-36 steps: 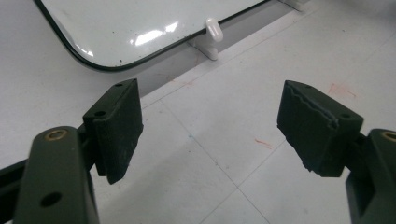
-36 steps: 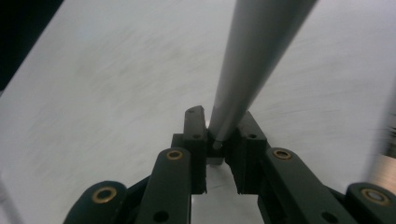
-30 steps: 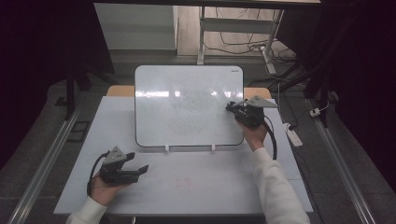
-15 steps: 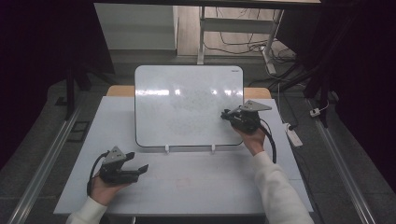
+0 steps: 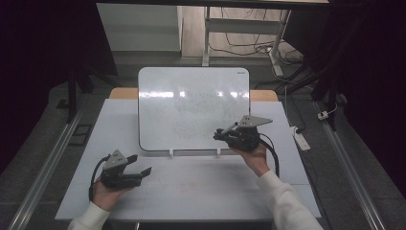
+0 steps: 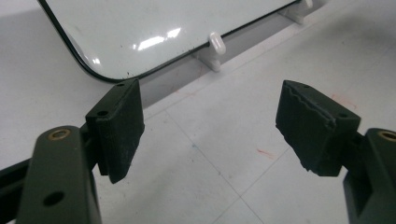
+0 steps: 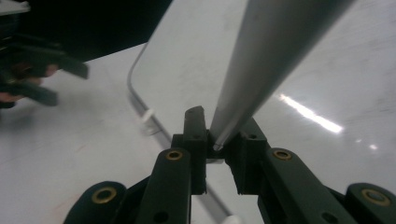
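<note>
Presently: right gripper (image 5: 225, 132) clamped on grey pen (image 7: 261, 70), at whiteboard (image 5: 191, 105) lower right. Left gripper (image 5: 141, 171) jaws wide, below whiteboard's lower left corner.

High view overhead; all views share whiteboard (image 5: 193, 108).

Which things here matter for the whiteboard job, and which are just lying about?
In use:
whiteboard
grey stick, clamped in the right gripper
left gripper, fingers apart, idle on the table

Lying about:
power strip
floor cables
</note>
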### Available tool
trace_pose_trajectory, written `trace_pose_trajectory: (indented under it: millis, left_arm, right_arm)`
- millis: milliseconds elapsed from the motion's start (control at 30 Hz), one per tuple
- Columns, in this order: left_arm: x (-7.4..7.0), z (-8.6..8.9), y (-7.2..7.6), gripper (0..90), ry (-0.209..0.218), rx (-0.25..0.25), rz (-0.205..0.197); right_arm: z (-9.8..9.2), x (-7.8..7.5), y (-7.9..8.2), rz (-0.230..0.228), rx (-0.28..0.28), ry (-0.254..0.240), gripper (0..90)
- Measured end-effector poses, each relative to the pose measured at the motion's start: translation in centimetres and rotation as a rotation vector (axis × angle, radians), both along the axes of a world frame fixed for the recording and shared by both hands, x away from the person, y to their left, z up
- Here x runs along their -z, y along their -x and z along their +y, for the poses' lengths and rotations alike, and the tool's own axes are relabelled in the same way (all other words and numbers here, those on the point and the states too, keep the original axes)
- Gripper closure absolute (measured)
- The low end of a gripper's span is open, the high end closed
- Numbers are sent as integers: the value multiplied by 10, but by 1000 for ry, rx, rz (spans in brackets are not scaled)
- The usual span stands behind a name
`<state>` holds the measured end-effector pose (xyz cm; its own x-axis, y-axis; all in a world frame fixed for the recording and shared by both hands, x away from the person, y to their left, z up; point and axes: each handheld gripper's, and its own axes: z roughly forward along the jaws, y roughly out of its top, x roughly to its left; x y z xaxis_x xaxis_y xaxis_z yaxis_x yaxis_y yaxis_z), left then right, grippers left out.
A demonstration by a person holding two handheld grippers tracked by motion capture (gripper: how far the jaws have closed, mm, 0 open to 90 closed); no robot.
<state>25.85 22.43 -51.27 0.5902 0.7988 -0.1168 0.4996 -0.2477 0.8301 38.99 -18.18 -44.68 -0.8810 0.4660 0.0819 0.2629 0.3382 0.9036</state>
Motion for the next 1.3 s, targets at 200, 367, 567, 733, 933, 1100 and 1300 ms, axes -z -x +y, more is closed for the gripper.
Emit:
trace_pose_trajectory:
  millis: [200,367,567,733,933,1100,1300]
  left_arm:
    - [-1,1,0,251,8,-13,-19]
    - [-6,-3,3,255,-2,-6,-67]
    - [-22,-21,4,256,-23,40,-140]
    - [-42,-46,-3,256,-24,103,-173]
    - [-58,-87,-17,271,-21,200,-184]
    - [-61,-117,-35,314,-10,270,-159]
    - [-62,-143,-46,386,-3,341,-157]
  right_arm:
    - [5,9,17,57,-35,12,778]
    - [13,18,25,82,-72,40,778]
    - [21,22,28,117,-97,46,777]
    - [28,25,31,149,-116,47,777]
    - [35,30,32,191,-142,46,776]
    - [40,35,34,209,-163,56,776]
    - [44,38,34,231,-177,59,776]
